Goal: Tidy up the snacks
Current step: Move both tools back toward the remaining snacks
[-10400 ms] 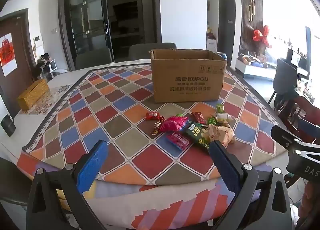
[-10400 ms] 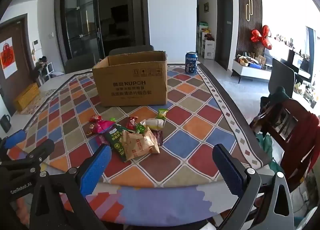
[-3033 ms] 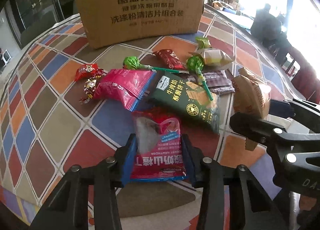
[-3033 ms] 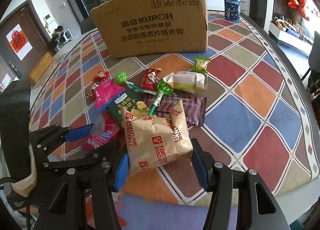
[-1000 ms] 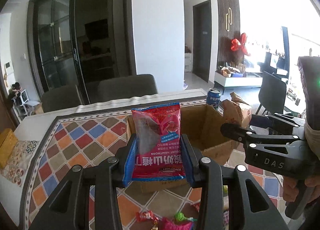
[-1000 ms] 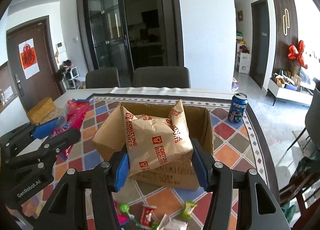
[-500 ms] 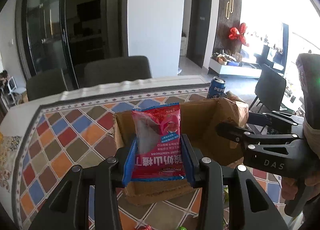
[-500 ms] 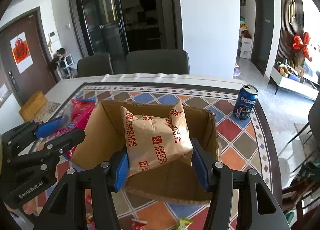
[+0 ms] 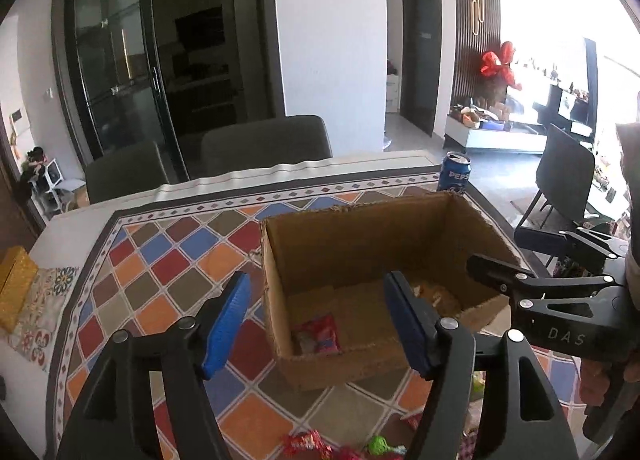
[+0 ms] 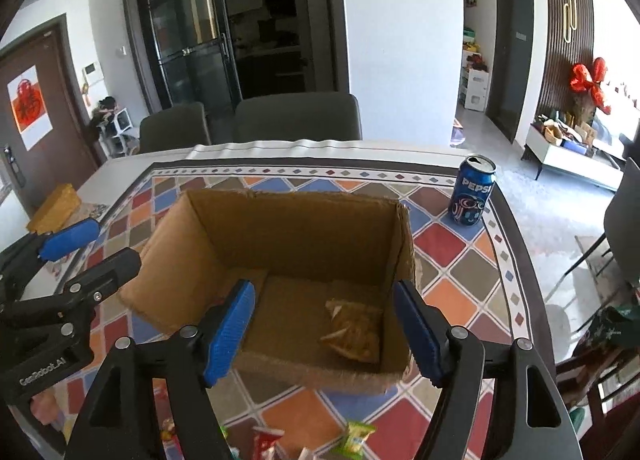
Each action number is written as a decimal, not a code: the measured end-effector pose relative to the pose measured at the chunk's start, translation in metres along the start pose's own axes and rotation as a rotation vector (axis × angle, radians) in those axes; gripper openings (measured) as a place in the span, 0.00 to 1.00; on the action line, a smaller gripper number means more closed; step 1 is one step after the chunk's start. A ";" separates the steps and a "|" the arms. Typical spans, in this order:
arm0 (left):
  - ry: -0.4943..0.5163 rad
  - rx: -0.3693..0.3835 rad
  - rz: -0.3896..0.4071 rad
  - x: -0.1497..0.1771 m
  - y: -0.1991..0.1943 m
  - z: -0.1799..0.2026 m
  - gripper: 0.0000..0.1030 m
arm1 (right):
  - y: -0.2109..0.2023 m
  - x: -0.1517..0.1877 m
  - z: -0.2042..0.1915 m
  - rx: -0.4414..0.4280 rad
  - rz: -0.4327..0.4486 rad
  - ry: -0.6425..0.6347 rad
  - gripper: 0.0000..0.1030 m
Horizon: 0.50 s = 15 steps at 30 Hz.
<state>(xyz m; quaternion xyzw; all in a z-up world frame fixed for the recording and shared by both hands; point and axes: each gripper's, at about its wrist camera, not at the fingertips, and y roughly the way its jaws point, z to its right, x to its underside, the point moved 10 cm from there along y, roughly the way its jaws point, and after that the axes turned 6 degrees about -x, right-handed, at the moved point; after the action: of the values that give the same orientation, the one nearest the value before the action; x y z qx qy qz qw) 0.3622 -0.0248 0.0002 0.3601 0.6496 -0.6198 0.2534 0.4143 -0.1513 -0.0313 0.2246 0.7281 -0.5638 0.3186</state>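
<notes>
I have both claws above the cardboard box (image 9: 372,256), which sits on the checked tablecloth (image 9: 168,272) toward the table's far right corner. My left gripper (image 9: 318,324) hangs with its blue pads spread wide and nothing between them. My right gripper (image 10: 324,334) is the same: pads wide apart, empty. The red snack packet (image 9: 318,336) lies on the box floor in the near left corner, close against the near wall. The tan biscuit bag (image 10: 354,326) lies on the box floor in the near right corner, just beside the right wall. More wrapped snacks (image 10: 356,436) lie on the cloth by the table's near edge, in front of the box. A Pepsi can (image 10: 472,191) stands upright near the far right edge, apart from the box.
</notes>
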 end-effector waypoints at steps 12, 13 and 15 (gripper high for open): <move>0.029 0.006 0.007 0.033 -0.038 0.009 0.70 | -0.029 0.036 -0.006 -0.001 -0.048 0.000 0.70; 0.033 0.005 0.007 0.036 -0.039 0.010 0.70 | -0.029 0.039 -0.007 -0.001 -0.052 -0.001 0.70; 0.039 0.013 0.000 0.045 -0.041 0.013 0.70 | -0.030 0.049 -0.007 0.001 -0.063 -0.004 0.70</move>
<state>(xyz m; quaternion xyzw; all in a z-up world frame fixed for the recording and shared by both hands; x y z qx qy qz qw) 0.3014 -0.0292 -0.0102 0.3738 0.6503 -0.6169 0.2382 0.3581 -0.1535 -0.0451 0.2008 0.7339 -0.5745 0.3018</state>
